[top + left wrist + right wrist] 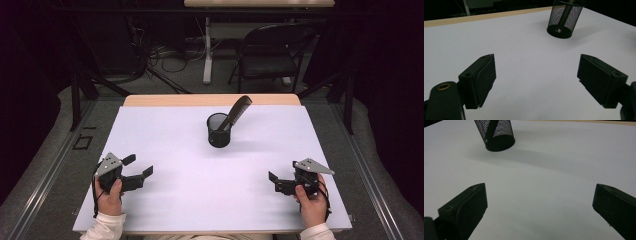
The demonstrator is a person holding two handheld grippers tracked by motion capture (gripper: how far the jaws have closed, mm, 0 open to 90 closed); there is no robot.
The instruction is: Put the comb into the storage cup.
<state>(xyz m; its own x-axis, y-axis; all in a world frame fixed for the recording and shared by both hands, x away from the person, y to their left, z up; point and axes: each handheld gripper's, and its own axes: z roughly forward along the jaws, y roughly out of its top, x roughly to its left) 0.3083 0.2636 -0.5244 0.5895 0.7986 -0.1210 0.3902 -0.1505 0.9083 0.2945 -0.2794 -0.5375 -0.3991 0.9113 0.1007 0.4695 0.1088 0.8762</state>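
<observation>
**Comb waiting in the cup, both grippers spread wide**

Looking down from the high view, the comb (pixel 239 111) is standing in the mesh cup (pixel 219 131), leaning up and to the right. The left gripper (pixel 139 166) and right gripper (pixel 272 181) are resting well apart from it, roughly equally far.

In the left gripper view, empty jaws are gaping, the cup (pixel 564 19) lying ahead-right.

In the right gripper view, jaws are gaping too, the cup (pixel 497 135) lying ahead-left.
</observation>
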